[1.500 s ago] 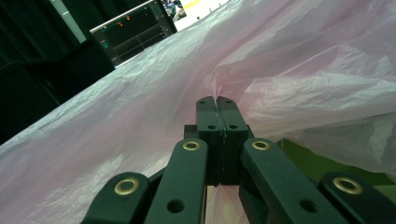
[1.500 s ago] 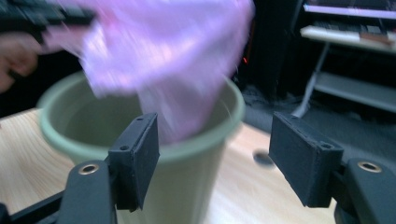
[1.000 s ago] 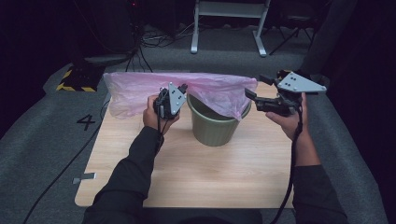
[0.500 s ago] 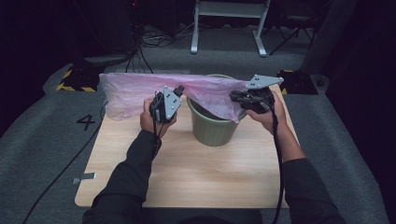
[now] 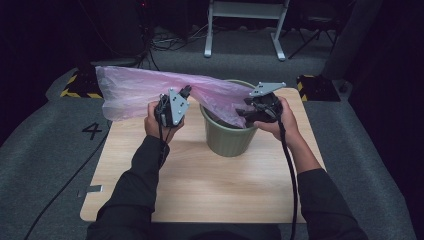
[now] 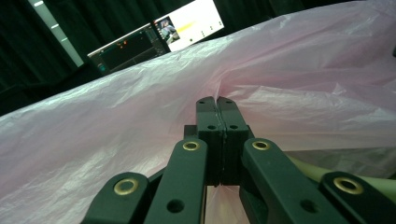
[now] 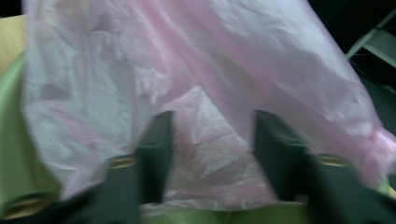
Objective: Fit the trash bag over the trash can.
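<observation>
Pinching pink bag — left tool clamped, right tool opening around bag, green bin below.

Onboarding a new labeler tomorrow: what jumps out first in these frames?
The big pink plastic bag, stretched from the table's far left corner across into the green bin at mid-table. The left gripper is shut on the bag's film left of the bin. The right gripper sits at the bin's right rim, its jaws just opening, apart, with film between them in the blurred right gripper view.
</observation>
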Tool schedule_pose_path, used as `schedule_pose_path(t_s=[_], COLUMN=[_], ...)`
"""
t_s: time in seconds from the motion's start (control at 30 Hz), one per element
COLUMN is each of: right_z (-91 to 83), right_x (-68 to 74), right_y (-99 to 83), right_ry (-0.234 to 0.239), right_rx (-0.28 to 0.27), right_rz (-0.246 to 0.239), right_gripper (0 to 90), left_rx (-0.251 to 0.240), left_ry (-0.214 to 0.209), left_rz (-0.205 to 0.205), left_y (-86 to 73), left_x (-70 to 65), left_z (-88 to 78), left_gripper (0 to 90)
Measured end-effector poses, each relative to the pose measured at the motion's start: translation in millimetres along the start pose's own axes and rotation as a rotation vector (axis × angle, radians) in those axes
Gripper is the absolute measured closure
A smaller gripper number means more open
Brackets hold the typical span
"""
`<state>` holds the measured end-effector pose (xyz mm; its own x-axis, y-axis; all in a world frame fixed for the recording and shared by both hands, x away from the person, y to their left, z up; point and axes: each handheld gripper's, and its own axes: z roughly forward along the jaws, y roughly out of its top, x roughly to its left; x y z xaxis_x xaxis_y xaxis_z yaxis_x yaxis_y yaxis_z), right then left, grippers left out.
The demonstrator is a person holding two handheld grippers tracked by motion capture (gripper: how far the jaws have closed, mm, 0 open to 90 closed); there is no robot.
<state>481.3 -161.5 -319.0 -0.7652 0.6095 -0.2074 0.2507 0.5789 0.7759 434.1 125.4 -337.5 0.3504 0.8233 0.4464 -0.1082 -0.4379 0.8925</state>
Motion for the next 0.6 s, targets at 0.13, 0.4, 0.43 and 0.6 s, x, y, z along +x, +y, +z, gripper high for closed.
schedule_pose_path(t_s=[0.13,0.4,0.43,0.6], right_z=[-9.5,-46.2,-55.0,-53.1], right_x=[5.1,6.7,3.0,4.4], right_y=[-4.1,-18.0,-16.8,-1.7], right_ry=[0.043,0.016,0.002,-0.099], right_rx=[-0.048,-0.150,-0.184,-0.150], right_rz=[0.002,-0.038,-0.023,-0.081], right_gripper=[30.8,25.9,26.2,22.3], left_rx=[0.003,0.005,0.008,0.006], left_ry=[-0.013,-0.039,-0.058,-0.122], left_rz=[0.055,0.058,0.062,0.092], left_y=[1.7,-0.3,-0.5,3.2], left_x=[-6.8,-4.2,-6.1,-18.8], left_z=[-0.6,-2.3,-1.0,1.8], left_gripper=[89.4,89.5,89.5,89.4])
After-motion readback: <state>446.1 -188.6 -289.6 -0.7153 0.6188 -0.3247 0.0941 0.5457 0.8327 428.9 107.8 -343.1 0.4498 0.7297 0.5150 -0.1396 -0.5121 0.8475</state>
